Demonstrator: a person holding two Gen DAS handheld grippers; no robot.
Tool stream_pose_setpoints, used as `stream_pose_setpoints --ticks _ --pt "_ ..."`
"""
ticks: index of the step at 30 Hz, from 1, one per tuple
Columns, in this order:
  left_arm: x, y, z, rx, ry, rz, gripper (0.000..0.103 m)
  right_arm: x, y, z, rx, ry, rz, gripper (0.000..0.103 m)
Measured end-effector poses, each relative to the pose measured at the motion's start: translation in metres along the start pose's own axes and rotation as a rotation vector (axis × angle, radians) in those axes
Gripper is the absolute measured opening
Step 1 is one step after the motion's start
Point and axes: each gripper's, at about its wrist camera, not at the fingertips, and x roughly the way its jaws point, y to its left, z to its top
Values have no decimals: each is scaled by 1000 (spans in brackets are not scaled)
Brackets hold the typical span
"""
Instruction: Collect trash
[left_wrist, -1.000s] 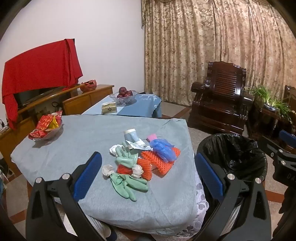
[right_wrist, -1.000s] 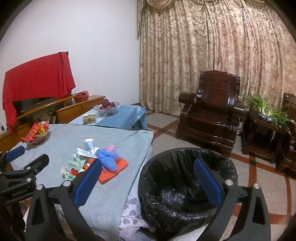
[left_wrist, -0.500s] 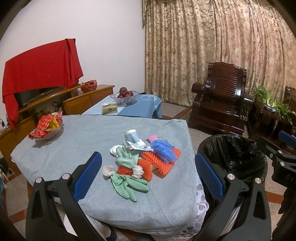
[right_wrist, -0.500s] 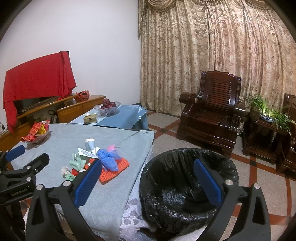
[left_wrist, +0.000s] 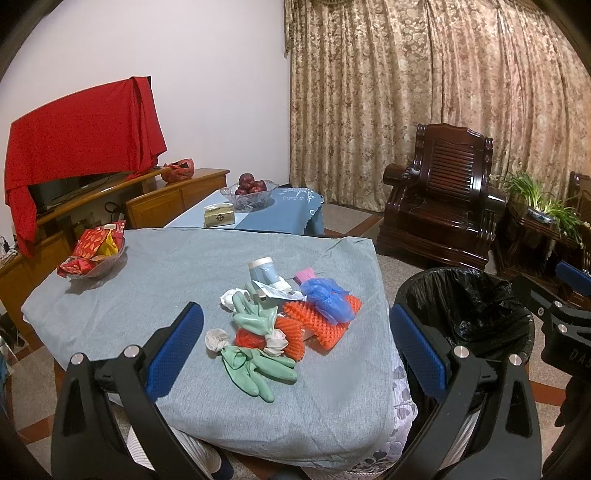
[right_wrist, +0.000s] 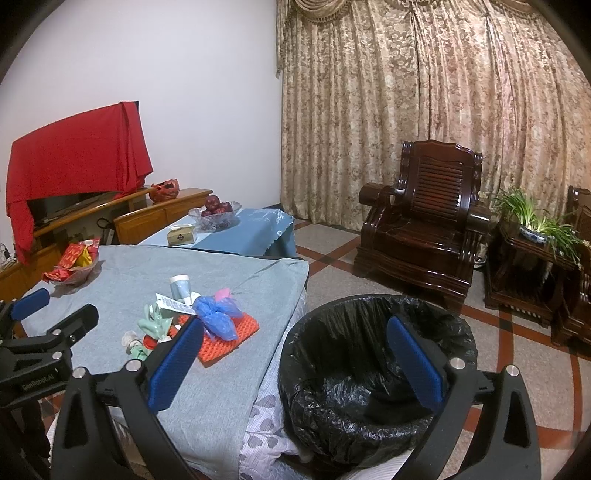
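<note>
**Inspector:** Trash (left_wrist: 284, 317) lies heaped near the right edge of the grey-covered table (left_wrist: 147, 295) — green rubber gloves (left_wrist: 255, 363), an orange spiky mat (left_wrist: 325, 328), a crumpled blue bag (left_wrist: 327, 297), a small pale tube (left_wrist: 262, 271) and some wadded white scraps. None of it is picked up yet.

**Clerk:** And the bin?

**Inspector:** Bin with a black liner (right_wrist: 369, 369) stands on the floor just beside that same table edge, mouth open. I judge it was put there so each piece needs only a short carry off the side.

**Clerk:** State of the tools?

**Inspector:** Left gripper (left_wrist: 295, 350) is spread wide and empty, hanging over the near end of the table with the gloves framed between its fingers. Right gripper (right_wrist: 291, 363) is likewise spread and empty, poised above the gap between table edge and bin.

**Clerk:** Anything to leave alone?

**Inspector:** Snack bowl (left_wrist: 92, 254) at the far left corner of the table is well apart from the heap — likely not rubbish. The gloves, being nearest, seem the sensible first pick; they are limp and may drag a scrap along.
</note>
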Motion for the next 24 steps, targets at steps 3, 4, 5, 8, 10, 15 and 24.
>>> stream_pose_setpoints --ticks 3,4,5,8,10,15,24 --pt "0 0 0 -1 -1 -1 98 1 2 0 1 0 0 97" --pt "0 0 0 -1 0 0 98 1 2 0 -1 1 0 97" --pt "0 0 0 -1 -1 0 98 1 2 0 -1 0 0 97" --pt "0 0 0 -1 0 -1 98 1 1 0 0 1 1 97" --pt "0 0 0 -1 -1 -1 98 1 1 0 0 0 0 97" --pt "0 0 0 -2 -1 0 98 1 1 0 1 2 1 97" --pt "0 0 0 -1 0 0 98 1 1 0 1 2 2 97"
